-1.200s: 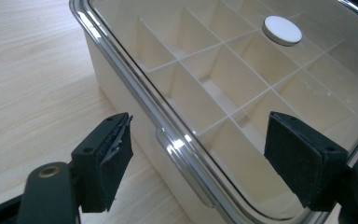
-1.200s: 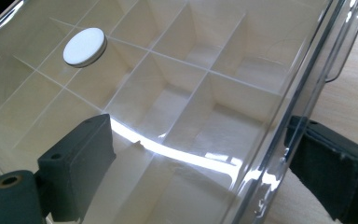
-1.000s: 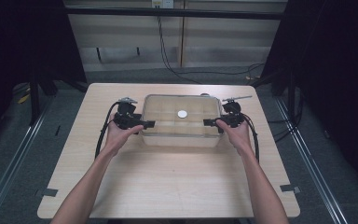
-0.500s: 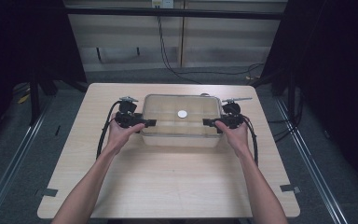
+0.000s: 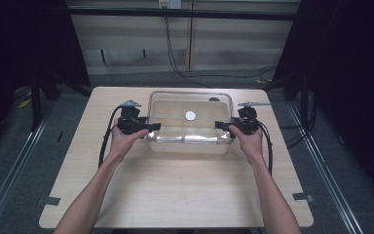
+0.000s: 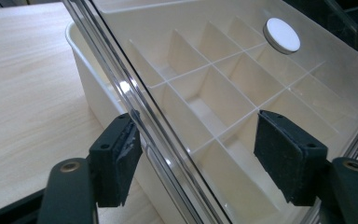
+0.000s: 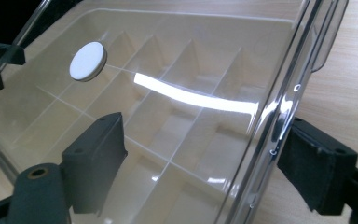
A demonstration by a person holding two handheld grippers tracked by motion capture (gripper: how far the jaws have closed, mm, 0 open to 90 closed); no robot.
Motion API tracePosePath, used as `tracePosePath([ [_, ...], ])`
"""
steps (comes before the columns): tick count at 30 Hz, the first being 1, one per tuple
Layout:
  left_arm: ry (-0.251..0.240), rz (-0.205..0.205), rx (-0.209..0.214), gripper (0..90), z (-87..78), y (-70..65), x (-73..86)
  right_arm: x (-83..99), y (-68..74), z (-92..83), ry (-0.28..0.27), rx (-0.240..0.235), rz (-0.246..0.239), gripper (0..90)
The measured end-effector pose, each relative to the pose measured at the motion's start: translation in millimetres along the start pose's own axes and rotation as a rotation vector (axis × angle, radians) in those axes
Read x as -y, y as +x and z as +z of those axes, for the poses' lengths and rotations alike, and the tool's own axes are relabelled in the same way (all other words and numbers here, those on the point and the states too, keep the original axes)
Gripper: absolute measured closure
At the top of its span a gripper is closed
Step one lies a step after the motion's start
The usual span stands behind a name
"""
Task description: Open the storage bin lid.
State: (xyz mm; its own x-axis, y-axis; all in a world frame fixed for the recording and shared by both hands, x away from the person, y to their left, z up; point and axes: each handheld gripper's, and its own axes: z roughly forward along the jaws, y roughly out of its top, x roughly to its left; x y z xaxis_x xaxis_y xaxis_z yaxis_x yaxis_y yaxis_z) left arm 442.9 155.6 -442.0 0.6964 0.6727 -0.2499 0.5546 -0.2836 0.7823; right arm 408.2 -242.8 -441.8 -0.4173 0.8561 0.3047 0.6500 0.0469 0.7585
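Left gripper (image 5: 152, 126), fingers (image 6: 116, 163) apart astride the left edge of a clear lid (image 5: 190, 117) bearing a white disc (image 5: 190, 115), over a cream divided box (image 6: 205, 102) mid-table (image 5: 175, 190); right gripper (image 5: 220, 125), fingers (image 7: 95, 161) likewise apart astride the lid's right edge.

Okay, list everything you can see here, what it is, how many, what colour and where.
Table: one, light wood, under everything.
Compartment box: one, cream with white dividers, far middle of table.
Clear lid: one, transparent, over the box, tilted.
Round knob: one, white, centre of lid.
Cables: several, black, on the floor beyond the table.
Left gripper: one, black, jaws open astride lid's left edge.
Right gripper: one, black, jaws open astride lid's right edge.
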Motion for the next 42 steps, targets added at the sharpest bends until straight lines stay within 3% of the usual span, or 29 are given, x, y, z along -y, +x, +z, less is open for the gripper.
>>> tracePosePath([
  [2,-0.005,-0.002,0.001,33.9,-0.5,-0.5,-0.2,0.5,-0.9,-1.7,-0.005,-0.011,0.007,19.5],
  [5,-0.021,0.004,0.007,38.9,-5.5,1.1,-1.7,0.8,-3.3,-8.9,-0.054,-0.055,0.037,22.8],
  [10,-0.026,0.013,-0.004,40.2,-9.0,0.0,-1.6,0.6,1.4,-12.0,-0.082,-0.056,0.036,22.0],
  [13,-0.054,0.001,0.006,45.5,-13.2,2.3,-1.2,0.1,2.4,-17.2,-0.099,-0.053,0.024,33.6],
  [17,-0.059,0.002,-0.002,48.6,-18.3,0.7,-3.5,0.6,-0.1,-23.6,-0.118,-0.066,0.038,42.0],
  [19,-0.063,0.009,-0.005,49.3,-19.9,-0.3,-3.9,0.9,-0.1,-24.9,-0.124,-0.081,0.048,41.7],
  [22,-0.067,0.019,-0.013,51.2,-22.4,-1.4,-4.2,1.0,1.1,-26.1,-0.126,-0.081,0.047,42.4],
  [25,-0.105,0.020,-0.018,55.1,-30.1,-3.3,-3.2,0.9,2.3,-28.8,-0.129,-0.086,0.048,47.2],
  [31,-0.110,0.032,-0.029,57.9,-35.0,-6.3,-3.2,0.8,7.4,-31.4,-0.126,-0.068,0.038,48.0],
  [34,-0.114,0.042,-0.019,60.4,-40.3,-7.3,-3.5,0.9,7.1,-35.2,-0.141,-0.072,0.045,54.5],
  [42,-0.114,0.072,-0.016,65.1,-49.2,-11.1,-2.0,0.3,11.9,-43.8,-0.163,-0.068,0.051,60.5],
])
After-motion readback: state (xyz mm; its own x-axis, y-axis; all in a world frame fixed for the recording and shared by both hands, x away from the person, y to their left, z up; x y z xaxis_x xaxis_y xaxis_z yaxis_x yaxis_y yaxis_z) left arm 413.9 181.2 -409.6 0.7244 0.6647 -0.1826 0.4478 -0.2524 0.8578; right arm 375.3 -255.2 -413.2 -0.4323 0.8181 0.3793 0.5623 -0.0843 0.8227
